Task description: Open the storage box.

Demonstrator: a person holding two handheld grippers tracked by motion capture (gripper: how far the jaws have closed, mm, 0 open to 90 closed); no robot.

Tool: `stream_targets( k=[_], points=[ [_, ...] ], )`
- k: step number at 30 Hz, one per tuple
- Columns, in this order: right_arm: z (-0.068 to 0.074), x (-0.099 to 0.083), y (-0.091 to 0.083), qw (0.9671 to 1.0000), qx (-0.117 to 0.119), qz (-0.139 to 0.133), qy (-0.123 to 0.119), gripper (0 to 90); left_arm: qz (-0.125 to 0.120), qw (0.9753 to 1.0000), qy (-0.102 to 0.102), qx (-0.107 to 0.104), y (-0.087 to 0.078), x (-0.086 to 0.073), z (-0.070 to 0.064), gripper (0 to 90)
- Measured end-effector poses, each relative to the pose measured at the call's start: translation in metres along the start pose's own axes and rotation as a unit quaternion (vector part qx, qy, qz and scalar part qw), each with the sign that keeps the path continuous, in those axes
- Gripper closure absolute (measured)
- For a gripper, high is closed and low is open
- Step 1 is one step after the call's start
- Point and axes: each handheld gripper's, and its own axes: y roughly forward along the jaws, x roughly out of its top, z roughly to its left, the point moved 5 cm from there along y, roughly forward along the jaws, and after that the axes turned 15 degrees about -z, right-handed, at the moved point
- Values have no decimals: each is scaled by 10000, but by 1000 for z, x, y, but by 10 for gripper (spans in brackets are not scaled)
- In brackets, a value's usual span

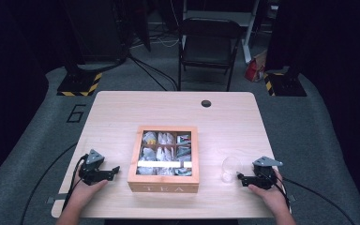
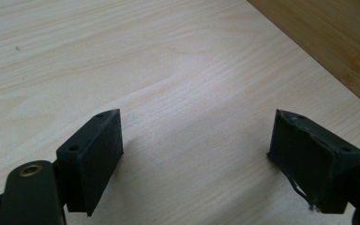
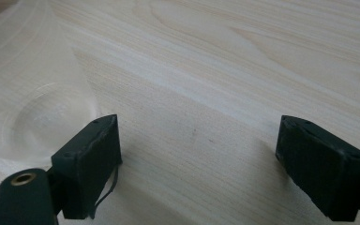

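A wooden tea box point(image 1: 163, 158) marked TEA sits at the middle of the table, its glass lid down over compartments with several tea bags. A clear glass cup point(image 1: 230, 168) stands to its right. My left gripper point(image 1: 115, 169) rests on the table left of the box, held by a hand. In the left gripper view its jaws stand wide apart, the gripper point(image 2: 194, 154) open over bare wood, with the box's side point(image 2: 337, 42) at the upper right. My right gripper point(image 1: 240, 176) lies just right of the cup. It is open point(image 3: 199, 161), the cup point(image 3: 33, 93) by its left jaw.
The light wooden table point(image 1: 122, 112) has a dark round hole point(image 1: 206, 103) near its far edge. A black folding chair point(image 1: 208, 44) stands beyond the table. Cables trail from both grippers over the table's near corners onto the grey floor.
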Motion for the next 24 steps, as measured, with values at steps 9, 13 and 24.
stream_targets(
  k=[9,13,24],
  points=[
    [1,0,-1,10000,32,-31,-16,160,-41,10000,-7,-30,-1,0,-1,218],
    [1,0,-1,10000,31,-23,2,165,-41,10000,-34,-2,-1,0,-2,219],
    [0,2,-3,10000,38,-18,9,293,-22,10000,-92,25,-2,2,-4,280]
  ],
)
